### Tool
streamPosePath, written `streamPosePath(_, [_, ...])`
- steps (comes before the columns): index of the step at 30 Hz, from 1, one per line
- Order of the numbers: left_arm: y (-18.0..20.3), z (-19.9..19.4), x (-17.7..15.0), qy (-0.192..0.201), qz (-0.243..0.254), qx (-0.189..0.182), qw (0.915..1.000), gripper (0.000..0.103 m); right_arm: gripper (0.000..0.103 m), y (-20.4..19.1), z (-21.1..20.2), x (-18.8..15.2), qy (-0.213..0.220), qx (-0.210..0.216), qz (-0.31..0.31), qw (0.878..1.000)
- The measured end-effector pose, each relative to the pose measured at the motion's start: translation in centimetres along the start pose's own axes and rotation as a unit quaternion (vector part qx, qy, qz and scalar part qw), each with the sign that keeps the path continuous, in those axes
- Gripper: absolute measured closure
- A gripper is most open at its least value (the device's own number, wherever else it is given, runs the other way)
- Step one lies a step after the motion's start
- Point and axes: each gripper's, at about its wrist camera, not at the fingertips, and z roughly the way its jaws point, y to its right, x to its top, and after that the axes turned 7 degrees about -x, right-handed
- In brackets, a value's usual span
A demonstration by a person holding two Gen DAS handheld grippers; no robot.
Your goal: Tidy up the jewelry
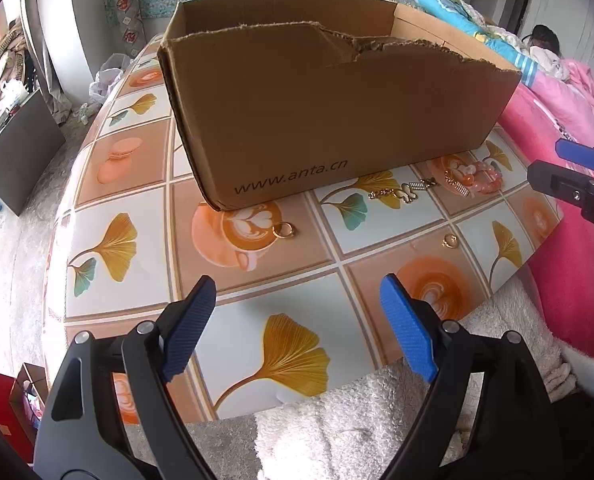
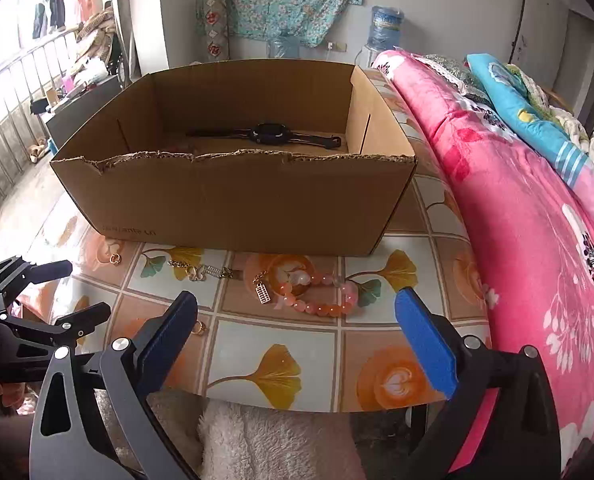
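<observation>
box [image 2: 233, 200] on table [image 2: 281, 344] | watch [image 2: 267, 134] inside box | in front of box, left to right: ring [image 2: 115, 259], chain bracelet [image 2: 201, 271], bead bracelet [image 2: 317, 294] | second ring [image 2: 199, 327] nearer than chain bracelet

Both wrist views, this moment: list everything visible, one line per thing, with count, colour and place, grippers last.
cardboard box: one, brown, open top, on the table's far half.
watch: one, black, lying inside the box.
bead bracelet: one, pink-orange with a gold charm, on the table before the box.
chain bracelet: one, gold, left of the bead bracelet.
rings: two, gold, apart on the table, the second nearer the edge.
table: one, tiled leaf-and-coffee print.
blanket: one, pink floral, right of the table.
water bottle: one, blue, by the far wall.
left gripper: open, empty, above the near edge.
right gripper: open, empty.
</observation>
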Motion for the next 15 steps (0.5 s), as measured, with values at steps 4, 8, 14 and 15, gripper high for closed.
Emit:
streamPosePath(4, [0.3,0.8,-0.2,-0.010,0.002,0.004,0.9999,0.023,0.007,-0.2,0.0,0.0,0.008,-0.009,-0.005,1.000])
streamPosePath(8, [0.7,1.2,-0.2,-0.011,0.010,0.013,0.9998,0.022,0.007,-0.3,-0.4,-0.1,0.025,-0.019,-0.008,0.999])
streamPosePath(14, [1.1,1.7,-0.1,-0.015,0.020,0.024,0.9994,0.018,0.007,-0.2,-0.6,0.0,0.035,-0.010,-0.004,0.999])
streamPosePath(15, [1.1,1.7,-0.1,-0.016,0.019,0.024,0.9994,0.017,0.007,-0.2,-0.6,0.0,0.035,-0.007,-0.004,0.999])
